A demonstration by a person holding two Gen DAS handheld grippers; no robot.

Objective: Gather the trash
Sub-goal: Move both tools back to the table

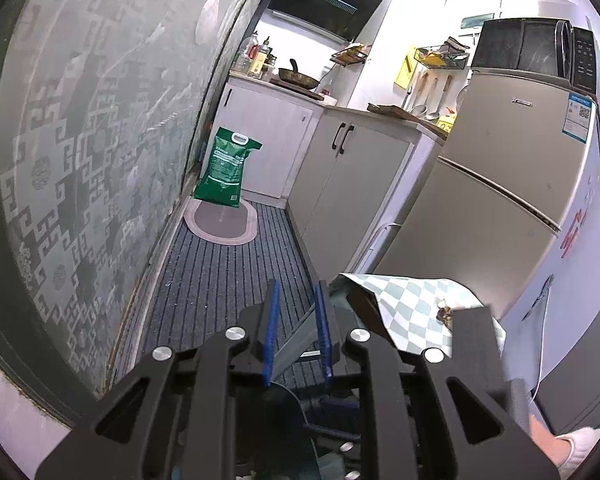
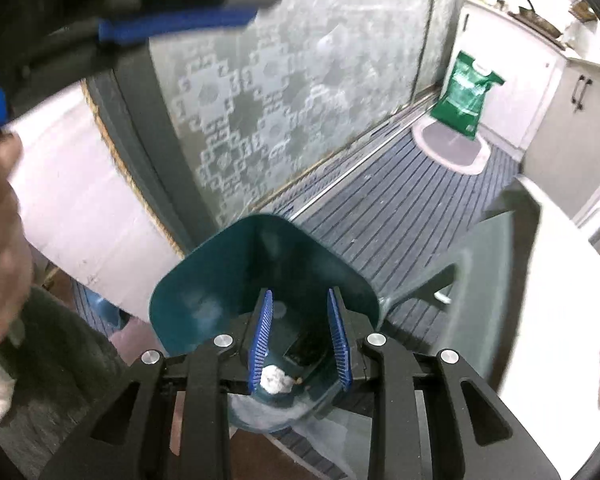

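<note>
Teal plastic dustpan (image 2: 236,280) sits clamped in my right claw (image 2: 300,340), a white paper wad (image 2: 275,379) lying deep inside. My left claw (image 1: 296,334) looks pinched nearly shut on a grey flat handle (image 1: 296,344), its lower end hidden behind the claw.

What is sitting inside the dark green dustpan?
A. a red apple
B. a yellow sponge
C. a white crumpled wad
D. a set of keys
C: the right wrist view shows a white crumpled wad lying in the bottom of the dustpan, low between the blue pads of the tongs.
</note>
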